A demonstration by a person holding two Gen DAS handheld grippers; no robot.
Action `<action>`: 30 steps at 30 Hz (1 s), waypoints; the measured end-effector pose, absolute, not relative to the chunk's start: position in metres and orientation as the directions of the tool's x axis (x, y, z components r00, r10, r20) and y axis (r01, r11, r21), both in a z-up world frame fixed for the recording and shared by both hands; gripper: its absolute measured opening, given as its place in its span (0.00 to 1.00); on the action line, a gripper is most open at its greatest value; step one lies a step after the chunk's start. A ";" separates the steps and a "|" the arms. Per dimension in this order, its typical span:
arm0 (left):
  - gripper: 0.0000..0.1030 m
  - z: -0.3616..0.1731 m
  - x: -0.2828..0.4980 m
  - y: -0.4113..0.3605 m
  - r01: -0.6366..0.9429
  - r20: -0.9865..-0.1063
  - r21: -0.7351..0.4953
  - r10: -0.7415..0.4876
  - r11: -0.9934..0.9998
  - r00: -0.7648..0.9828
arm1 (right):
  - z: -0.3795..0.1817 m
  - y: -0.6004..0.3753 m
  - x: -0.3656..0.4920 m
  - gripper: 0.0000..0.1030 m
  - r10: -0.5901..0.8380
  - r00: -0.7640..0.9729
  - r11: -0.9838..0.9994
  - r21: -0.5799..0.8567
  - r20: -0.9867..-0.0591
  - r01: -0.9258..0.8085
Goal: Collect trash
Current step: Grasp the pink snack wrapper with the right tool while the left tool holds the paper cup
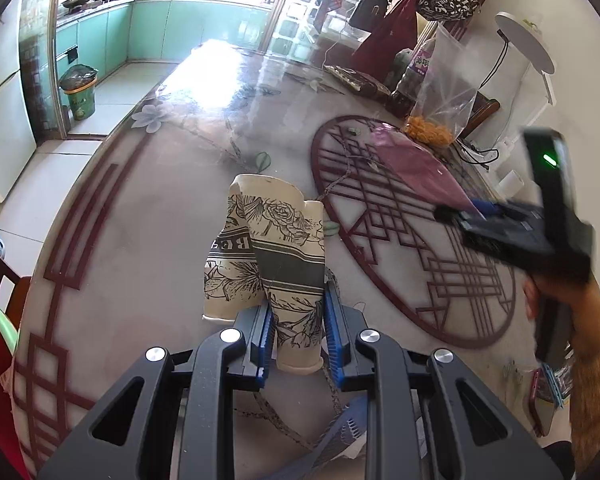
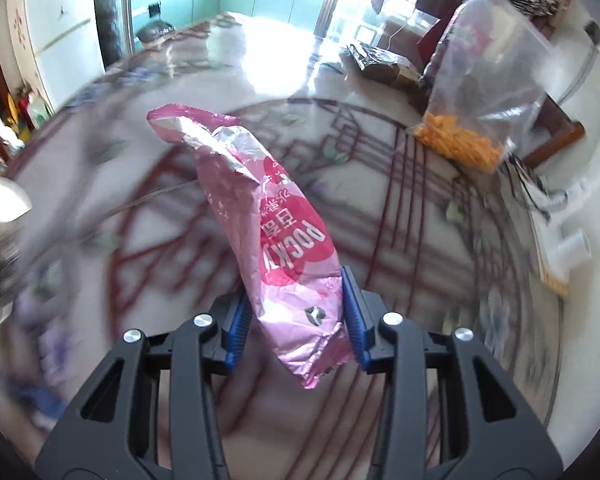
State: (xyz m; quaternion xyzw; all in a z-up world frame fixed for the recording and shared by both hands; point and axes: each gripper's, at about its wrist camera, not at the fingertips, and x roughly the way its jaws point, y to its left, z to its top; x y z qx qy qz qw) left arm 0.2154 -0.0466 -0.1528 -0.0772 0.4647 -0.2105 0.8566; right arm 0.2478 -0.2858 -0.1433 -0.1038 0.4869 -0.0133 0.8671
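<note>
Pinched between the blue pads of the left claw [image 1: 298,334], two crumpled paper cups [image 1: 270,252] printed with flowers are held above the table [image 1: 148,216]. A pink Pocky wrapper [image 2: 276,240] is clamped in the right claw [image 2: 296,326], raised over the round lattice pattern [image 1: 404,240] on the table; in the left wrist view this claw is seen to the right of the cups, a sleeve [image 1: 592,360] behind it. Beyond the lattice pattern, at the table's far edge, a clear bag of orange snacks [image 2: 476,120] is seen standing. The right wrist view is blurred around the wrapper.
</note>
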 end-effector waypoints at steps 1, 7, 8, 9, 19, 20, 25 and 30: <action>0.20 -0.152 0.215 -0.046 0.289 -0.761 -0.328 -0.432 0.900 0.483 | -0.138 -0.279 0.229 0.39 -0.123 0.531 0.980 -0.186 -0.838 -0.066; 0.20 -0.155 0.205 -0.041 0.287 -0.778 -0.279 -0.391 0.916 0.492 | -0.109 -0.245 0.148 0.38 -0.120 0.575 0.985 -0.168 -0.810 -0.030; 0.20 -0.157 0.201 -0.039 0.286 -0.788 -0.277 -0.388 0.917 0.478 | -0.102 -0.239 0.133 0.38 -0.121 0.583 0.986 -0.167 -0.804 -0.026; 0.20 -0.157 0.196 -0.036 0.284 -0.792 -0.286 -0.393 0.915 0.468 | -0.097 -0.235 0.121 0.38 -0.122 0.589 0.986 -0.165 -0.799 -0.019; 0.20 -0.101 0.114 -0.009 0.326 -0.759 -0.217 -0.369 0.920 0.537 | -0.075 -0.204 0.050 0.38 -0.050 0.625 0.995 -0.093 -0.779 -0.037; 0.20 -0.099 0.107 -0.005 0.320 -0.759 -0.219 -0.367 0.922 0.538 | -0.073 -0.201 0.048 0.38 -0.044 0.630 0.995 -0.089 -0.776 -0.039; 0.20 -0.088 0.082 0.018 0.272 -0.763 -0.201 -0.324 0.941 0.559 | -0.067 -0.185 0.037 0.38 -0.003 0.647 0.997 -0.052 -0.763 -0.056; 0.20 -0.085 0.066 0.041 0.227 -0.771 -0.183 -0.283 0.956 0.570 | -0.065 -0.165 0.031 0.38 0.029 0.649 0.995 -0.038 -0.760 -0.090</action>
